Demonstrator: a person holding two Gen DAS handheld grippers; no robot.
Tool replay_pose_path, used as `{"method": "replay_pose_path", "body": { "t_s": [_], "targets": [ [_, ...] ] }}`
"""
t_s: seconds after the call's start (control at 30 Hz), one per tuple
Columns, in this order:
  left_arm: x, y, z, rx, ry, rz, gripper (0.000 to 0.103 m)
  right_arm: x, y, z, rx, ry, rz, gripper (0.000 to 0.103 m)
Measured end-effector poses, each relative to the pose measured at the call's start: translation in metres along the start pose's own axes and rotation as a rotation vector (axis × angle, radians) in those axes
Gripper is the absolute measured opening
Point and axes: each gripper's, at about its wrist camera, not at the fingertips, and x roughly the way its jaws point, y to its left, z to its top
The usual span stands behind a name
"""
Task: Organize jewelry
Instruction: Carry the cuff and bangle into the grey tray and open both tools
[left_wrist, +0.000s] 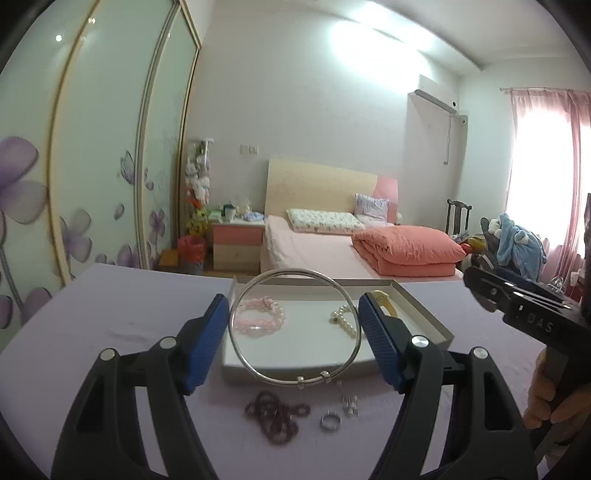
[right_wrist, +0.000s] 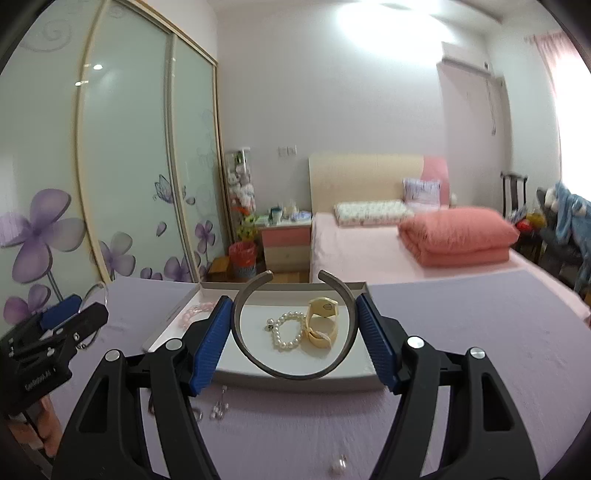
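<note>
My left gripper (left_wrist: 293, 325) is shut on a thin silver bangle (left_wrist: 258, 373), held upright above the near edge of the white tray (left_wrist: 421, 306). My right gripper (right_wrist: 293, 332) is shut on an open grey cuff bracelet (right_wrist: 295, 376), held over the tray (right_wrist: 295, 382). In the tray lie a pink bead bracelet (left_wrist: 260, 319), a pearl bracelet (right_wrist: 286, 330) and a yellow cuff (right_wrist: 323, 325). On the purple cloth lie a dark red bead bracelet (left_wrist: 277, 415), a silver ring (left_wrist: 330, 421) and small earrings (left_wrist: 350, 404).
The tray stands on a table with a purple cloth (right_wrist: 480, 332). A pearl earring (right_wrist: 338, 468) lies at the near edge. Behind are a bed (left_wrist: 314, 251), a nightstand (left_wrist: 236, 240) and sliding wardrobe doors (right_wrist: 110, 184). The right gripper's body (left_wrist: 524, 306) shows at the left view's right edge.
</note>
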Motion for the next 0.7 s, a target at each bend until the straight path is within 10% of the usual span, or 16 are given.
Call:
{"method": "replay_pose_path", "body": {
  "t_s": [0.37, 0.7],
  "targets": [
    [0.119, 0.002, 0.009, -0.028, 0.162, 0.019, 0.070, 0.134, -0.023, -0.001, 0.102, 0.284, -0.022, 0.068],
    [0.163, 0.010, 0.005, -0.040, 0.247, 0.017, 0.071, 0.166, -0.034, -0.011, 0.157, 0.389, -0.011, 0.069]
  ]
}}
